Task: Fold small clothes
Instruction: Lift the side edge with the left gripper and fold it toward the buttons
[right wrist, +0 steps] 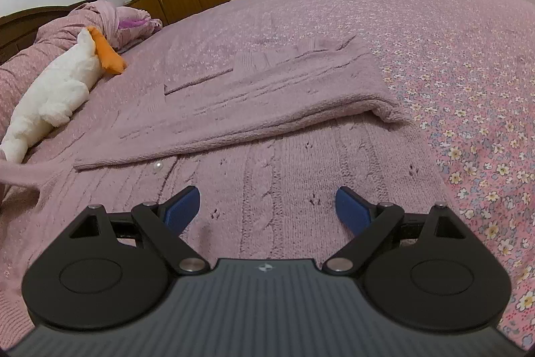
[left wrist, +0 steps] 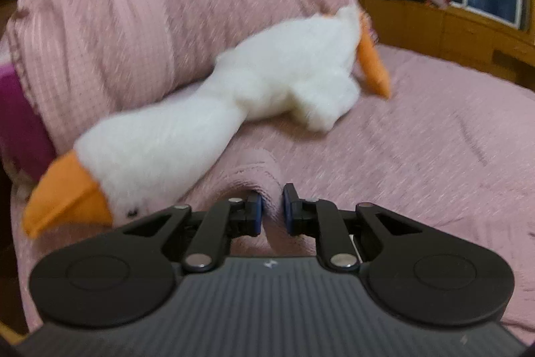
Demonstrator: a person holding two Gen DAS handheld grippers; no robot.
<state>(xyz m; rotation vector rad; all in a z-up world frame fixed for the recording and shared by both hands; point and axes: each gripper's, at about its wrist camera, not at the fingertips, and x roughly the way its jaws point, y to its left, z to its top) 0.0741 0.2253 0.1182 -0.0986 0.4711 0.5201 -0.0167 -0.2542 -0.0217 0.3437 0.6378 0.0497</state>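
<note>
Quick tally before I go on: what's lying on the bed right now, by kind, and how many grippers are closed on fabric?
Knitted pink sweater: 1, partly folded
White plush goose: 1
Pink pillow: 1
Grippers shut on fabric: 1, the left gripper; the right gripper is open above the sweater
Total on the bed: 3 things

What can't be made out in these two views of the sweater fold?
- Left wrist view: motion blur smears the plush goose; the left gripper pinches a pink knit fold, but which part of the sweater is unclear.
- Right wrist view: the right gripper body hides the sweater's near edge; the folded-over panel covers what lies beneath it.
</note>
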